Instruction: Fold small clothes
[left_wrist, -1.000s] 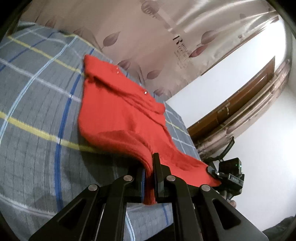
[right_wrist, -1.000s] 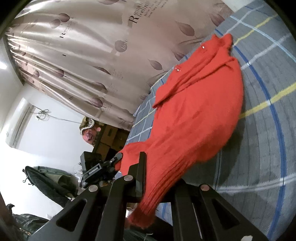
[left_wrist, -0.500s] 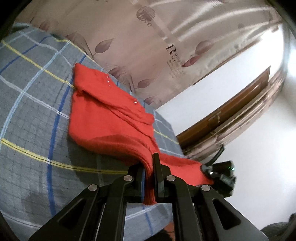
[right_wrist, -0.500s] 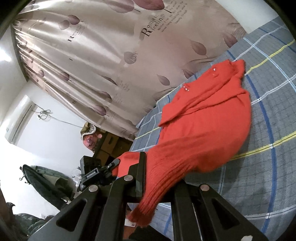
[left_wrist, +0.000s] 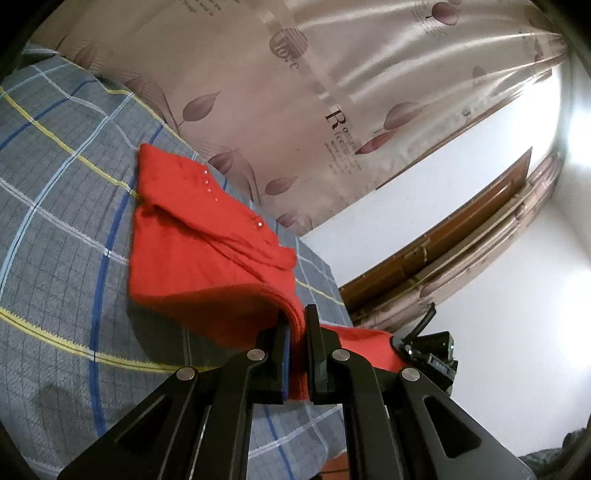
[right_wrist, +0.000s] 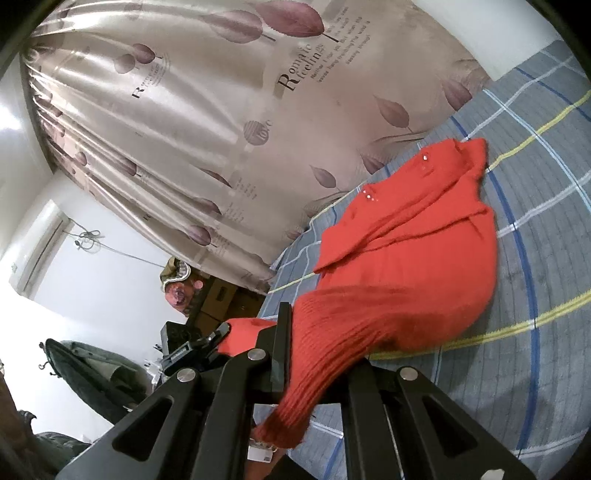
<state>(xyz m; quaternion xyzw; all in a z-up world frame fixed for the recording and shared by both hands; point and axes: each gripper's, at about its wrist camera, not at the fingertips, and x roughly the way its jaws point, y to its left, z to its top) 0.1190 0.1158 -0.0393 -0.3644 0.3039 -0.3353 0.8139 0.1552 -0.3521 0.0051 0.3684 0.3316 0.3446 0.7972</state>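
Fingers of the left gripper (left_wrist: 295, 325) and right gripper (right_wrist: 295, 332) are each clamped on the red sweater's (left_wrist: 207, 251) lifted hem. Its collar end rests on the plaid bed (left_wrist: 55, 221), near the leaf-print curtain (left_wrist: 295, 92).

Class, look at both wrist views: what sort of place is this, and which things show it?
Most likely a home bedroom. A red sweater lies on a plaid bedsheet, a leaf-print curtain hangs behind the bed, and boxes are stacked by the wall.

right finger of the right gripper (right_wrist: 295, 332) hidden behind red sweater (right_wrist: 406, 266) – curtain (right_wrist: 221, 110) small print unreadable
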